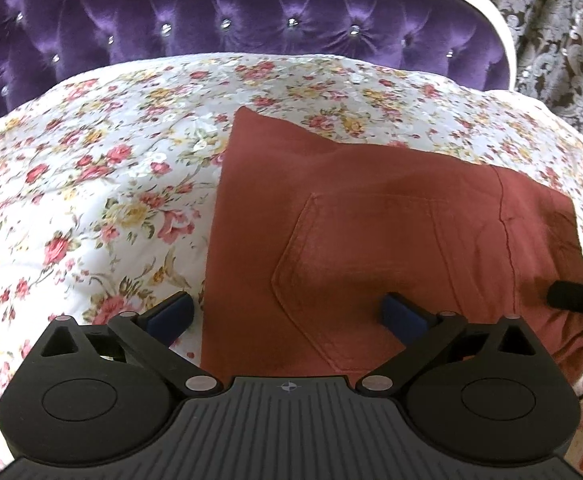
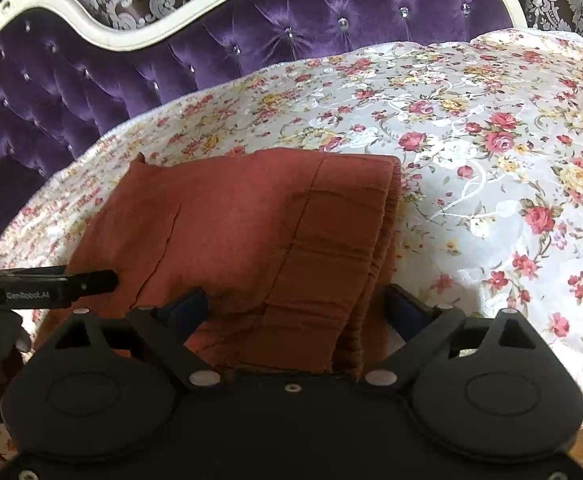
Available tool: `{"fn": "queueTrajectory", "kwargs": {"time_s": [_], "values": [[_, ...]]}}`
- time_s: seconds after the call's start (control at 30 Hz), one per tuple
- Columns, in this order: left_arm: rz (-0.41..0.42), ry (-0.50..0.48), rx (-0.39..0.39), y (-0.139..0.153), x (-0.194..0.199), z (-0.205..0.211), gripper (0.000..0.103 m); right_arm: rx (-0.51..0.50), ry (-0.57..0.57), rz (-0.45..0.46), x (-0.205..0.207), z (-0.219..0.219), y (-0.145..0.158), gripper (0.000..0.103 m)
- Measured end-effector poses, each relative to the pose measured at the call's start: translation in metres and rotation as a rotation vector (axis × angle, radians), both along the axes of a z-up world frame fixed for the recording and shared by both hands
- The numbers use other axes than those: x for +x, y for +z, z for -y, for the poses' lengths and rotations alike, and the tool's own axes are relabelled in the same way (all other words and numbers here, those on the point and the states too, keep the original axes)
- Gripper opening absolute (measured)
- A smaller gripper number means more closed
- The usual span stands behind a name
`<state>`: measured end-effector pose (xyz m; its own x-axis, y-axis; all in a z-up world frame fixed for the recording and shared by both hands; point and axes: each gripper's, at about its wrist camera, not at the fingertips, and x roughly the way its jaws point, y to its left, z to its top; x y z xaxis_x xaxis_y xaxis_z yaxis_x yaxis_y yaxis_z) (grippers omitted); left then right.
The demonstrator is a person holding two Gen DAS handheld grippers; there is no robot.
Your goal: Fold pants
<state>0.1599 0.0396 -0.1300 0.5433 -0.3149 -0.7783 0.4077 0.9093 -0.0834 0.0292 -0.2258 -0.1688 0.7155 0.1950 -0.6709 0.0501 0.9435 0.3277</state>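
Both matte-black grippers, left gripper (image 1: 289, 312) and right gripper (image 2: 295, 304), carry navy-padded jaws and silver pivot screws.

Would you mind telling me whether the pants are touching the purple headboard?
Apart. The left wrist view shows a strip of flowered bedspread between the pants and the headboard; the right wrist view agrees.

A bed fills the room from here, spread with a white coverlet (image 1: 91, 184) printed in red, pink and yellow roses. Behind the bed rises a headboard (image 1: 219, 20) of deep purple velvet, tufted and studded with small crystal buttons, edged by a curving cream-white frame (image 2: 103, 36). Beyond the headboard hangs a brown curtain or wall covering (image 1: 555, 32) with a pale silvery damask scroll pattern. Soft daylight lies over the coverlet, brightest on the side of the bed away from the headboard's low dip.
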Motion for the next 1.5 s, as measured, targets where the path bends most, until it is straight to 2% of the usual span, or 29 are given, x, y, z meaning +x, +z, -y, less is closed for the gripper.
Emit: {"fn": "queueTrajectory", "kwargs": {"time_s": [0.2, 0.23, 0.27, 0.3, 0.33, 0.37, 0.4, 0.5, 0.6, 0.7, 0.8, 0.87, 0.93, 0.97, 1.0, 1.07, 1.13, 1.2, 1.3, 1.33, 1.4, 1.47, 1.5], "values": [[0.001, -0.025, -0.025, 0.000, 0.003, 0.000, 0.101, 0.053, -0.010, 0.038, -0.003, 0.007, -0.001, 0.094], [0.007, -0.022, -0.029, 0.000, 0.002, 0.000, 0.098, 0.051, -0.015, 0.044, -0.004, 0.008, 0.000, 0.088], [0.018, -0.026, -0.043, 0.001, -0.001, 0.001, 0.087, 0.044, -0.029, 0.049, -0.004, 0.010, 0.000, 0.072], [0.028, -0.028, -0.052, 0.003, -0.003, 0.001, 0.072, 0.055, -0.035, 0.057, -0.005, 0.013, 0.000, 0.064], [0.034, -0.028, -0.063, 0.005, -0.005, 0.002, 0.063, 0.104, -0.023, 0.061, -0.005, 0.018, 0.000, 0.047], [0.040, -0.025, -0.072, 0.007, -0.007, 0.003, 0.047, 0.156, -0.021, 0.058, -0.005, 0.022, -0.002, 0.041], [0.048, -0.012, -0.078, 0.008, -0.009, 0.003, 0.035, 0.171, -0.027, 0.056, -0.004, 0.024, -0.002, 0.040], [0.082, 0.045, -0.076, 0.014, -0.017, 0.006, 0.023, 0.038, 0.014, 0.093, -0.004, 0.007, 0.014, 0.036], [0.135, 0.075, -0.050, 0.020, -0.026, 0.013, 0.021, -0.079, 0.071, 0.160, -0.002, -0.007, 0.035, 0.034], [0.194, 0.090, -0.049, 0.031, -0.026, 0.019, 0.021, -0.112, 0.104, 0.224, 0.010, -0.007, 0.057, 0.032], [0.218, 0.106, -0.044, 0.041, -0.014, 0.025, 0.021, -0.139, 0.107, 0.251, 0.029, -0.002, 0.067, 0.032], [0.184, 0.108, -0.041, 0.037, -0.003, 0.029, 0.022, -0.125, 0.112, 0.227, 0.045, 0.003, 0.062, 0.032], [0.111, 0.114, -0.035, 0.023, 0.009, 0.031, 0.024, -0.122, 0.105, 0.171, 0.060, 0.010, 0.048, 0.032], [0.083, 0.119, -0.021, 0.014, 0.013, 0.032, 0.033, -0.130, 0.099, 0.137, 0.066, 0.012, 0.038, 0.032], [0.080, 0.129, -0.015, 0.007, 0.016, 0.032, 0.040, -0.136, 0.090, 0.098, 0.073, 0.015, 0.027, 0.033], [0.083, 0.139, -0.026, 0.006, 0.015, 0.026, 0.045, -0.113, 0.048, 0.071, 0.075, 0.023, 0.015, 0.051], [0.073, 0.151, -0.034, 0.012, 0.013, 0.020, 0.044, -0.110, 0.012, 0.070, 0.067, 0.029, 0.020, 0.057], [0.101, 0.176, -0.013, 0.024, 0.005, 0.018, 0.044, -0.151, -0.016, 0.098, 0.055, 0.026, 0.031, 0.058], [0.173, 0.188, 0.034, 0.041, -0.018, 0.022, 0.044, -0.261, -0.029, 0.200, 0.029, 0.012, 0.052, 0.058], [0.175, 0.179, 0.028, 0.044, -0.025, 0.024, 0.044, -0.270, -0.011, 0.233, 0.019, 0.006, 0.056, 0.057], [0.148, 0.155, 0.011, 0.040, -0.036, 0.027, 0.044, -0.275, 0.052, 0.264, 0.004, -0.005, 0.056, 0.045], [0.122, 0.141, 0.020, 0.030, -0.042, 0.032, 0.044, -0.291, 0.101, 0.233, 0.002, -0.015, 0.048, 0.029], [0.115, 0.139, 0.036, 0.025, -0.045, 0.033, 0.044, -0.311, 0.116, 0.206, 0.001, -0.018, 0.039, 0.026]]}}
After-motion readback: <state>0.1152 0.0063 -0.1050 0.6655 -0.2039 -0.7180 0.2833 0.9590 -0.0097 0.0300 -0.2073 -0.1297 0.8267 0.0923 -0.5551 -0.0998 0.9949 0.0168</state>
